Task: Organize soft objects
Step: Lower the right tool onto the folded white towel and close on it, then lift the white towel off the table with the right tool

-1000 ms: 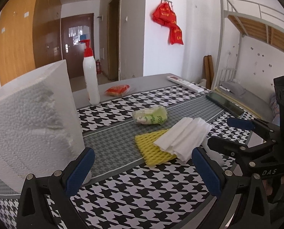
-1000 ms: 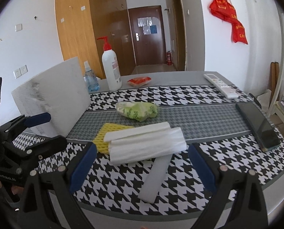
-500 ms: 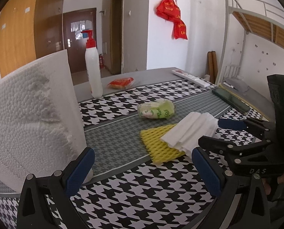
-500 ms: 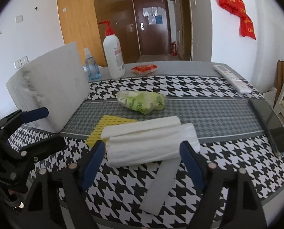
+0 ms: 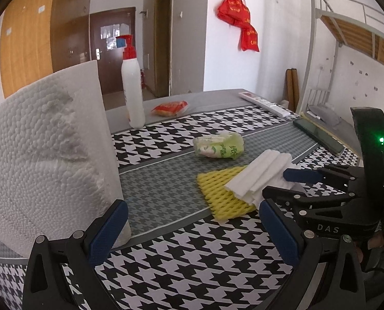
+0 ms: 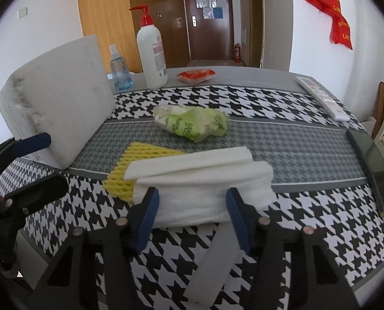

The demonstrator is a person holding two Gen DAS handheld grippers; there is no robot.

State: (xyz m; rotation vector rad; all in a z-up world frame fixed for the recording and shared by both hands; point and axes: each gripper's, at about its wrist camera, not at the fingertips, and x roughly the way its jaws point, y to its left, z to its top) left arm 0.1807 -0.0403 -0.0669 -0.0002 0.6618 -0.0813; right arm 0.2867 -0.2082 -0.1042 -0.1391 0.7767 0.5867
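Little looks sorted yet: the right gripper (image 6: 190,206) has its fingers apart around the white foam roll (image 6: 205,180) without clamping it, the left gripper (image 5: 192,230) hangs wide open, and the yellow net (image 6: 130,165) and green pack (image 6: 192,124) lie loose farther back.

Dorm-style bedroom, metal loft bed frame (image 5: 346,25) with a mattress (image 5: 326,115) below, wooden wardrobe panels (image 6: 106,7), dark brown entry door (image 6: 207,20), red bags (image 5: 239,23) hung on a wall hook, houndstooth-covered tabletop (image 6: 308,235) carrying a remote control (image 6: 321,97), phone (image 6: 372,165), pump bottle (image 6: 152,51)
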